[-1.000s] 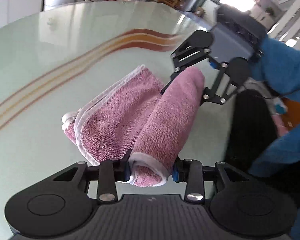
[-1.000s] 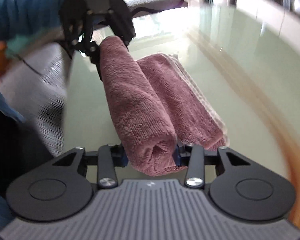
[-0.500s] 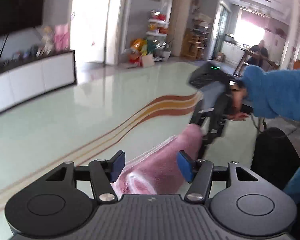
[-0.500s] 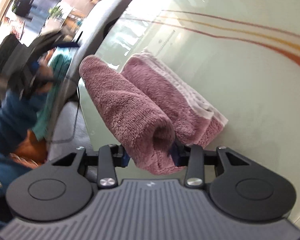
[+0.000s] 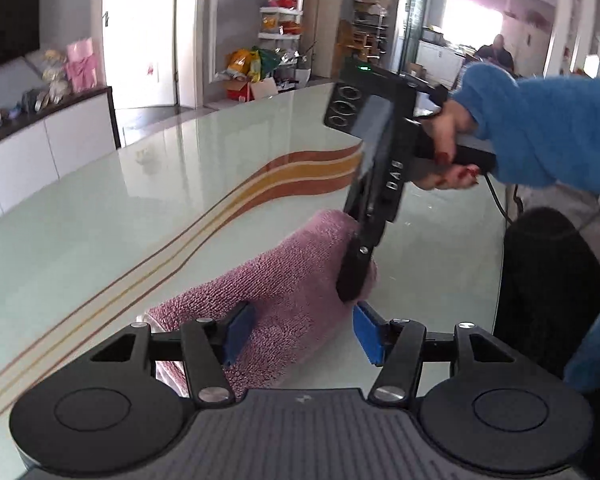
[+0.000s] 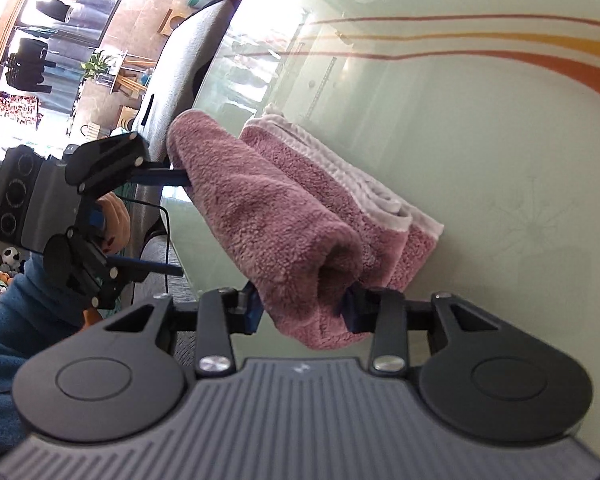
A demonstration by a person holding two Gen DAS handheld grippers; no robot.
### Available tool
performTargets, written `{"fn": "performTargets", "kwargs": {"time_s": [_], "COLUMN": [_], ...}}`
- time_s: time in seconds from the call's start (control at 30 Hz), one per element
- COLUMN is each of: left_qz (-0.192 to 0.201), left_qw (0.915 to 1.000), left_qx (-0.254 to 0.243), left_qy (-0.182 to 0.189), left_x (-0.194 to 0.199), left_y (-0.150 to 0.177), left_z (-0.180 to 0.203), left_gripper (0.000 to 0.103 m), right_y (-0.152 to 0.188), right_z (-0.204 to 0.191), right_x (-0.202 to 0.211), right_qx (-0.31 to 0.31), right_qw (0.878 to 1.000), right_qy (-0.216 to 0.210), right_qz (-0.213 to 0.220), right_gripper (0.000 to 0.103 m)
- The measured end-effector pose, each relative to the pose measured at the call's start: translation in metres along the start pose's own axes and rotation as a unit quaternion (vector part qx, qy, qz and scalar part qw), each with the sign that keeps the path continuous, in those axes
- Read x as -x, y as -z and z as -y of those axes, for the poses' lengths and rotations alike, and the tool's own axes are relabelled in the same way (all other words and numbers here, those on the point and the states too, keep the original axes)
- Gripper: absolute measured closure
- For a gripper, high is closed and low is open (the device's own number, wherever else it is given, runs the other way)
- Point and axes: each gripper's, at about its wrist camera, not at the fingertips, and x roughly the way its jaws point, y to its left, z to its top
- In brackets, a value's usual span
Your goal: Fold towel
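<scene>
Right wrist view: towel (image 6: pixel 284 216) fold between right gripper (image 6: pixel 302 304) jaws.

A dusty pink towel (image 6: pixel 268 216) with a white edge trim lies on a pale green glossy table (image 6: pixel 480 152) crossed by curved stripes in red-brown, orange and yellow. The right gripper (image 6: pixel 302 306) is black with blue pads and a grey ribbed body. The left gripper (image 5: pixel 300 332) is black with blue pads too. A fuzzy blue sleeve (image 5: pixel 540 132) shows.
</scene>
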Motion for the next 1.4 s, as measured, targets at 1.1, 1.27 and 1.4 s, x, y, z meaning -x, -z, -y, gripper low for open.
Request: {"fn": "performTargets", "kwargs": {"time_s": [1.1, 1.27, 1.4], "left_qz": [-0.064, -0.058, -0.059], "left_qw": [0.9955, 0.9952, 0.9949], "left_qx": [0.058, 0.065, 0.050], "left_qy": [-0.038, -0.044, -0.064], "left_x": [-0.037, -0.038, -0.040], "left_y": [-0.013, -0.009, -0.011], "left_z": [-0.014, -0.014, 0.000], "left_gripper": [0.042, 0.042, 0.033], "right_y": [0.045, 0.043, 0.045], "right_z": [-0.080, -0.079, -0.084], "right_x": [-0.025, -0.030, -0.033], "right_qx": [0.215, 0.213, 0.215], "right_qw": [0.912, 0.912, 0.907], "right_qy": [0.311, 0.313, 0.325], "right_qz": [0.158, 0.158, 0.157], "right_gripper": [0.070, 0.070, 0.069]}}
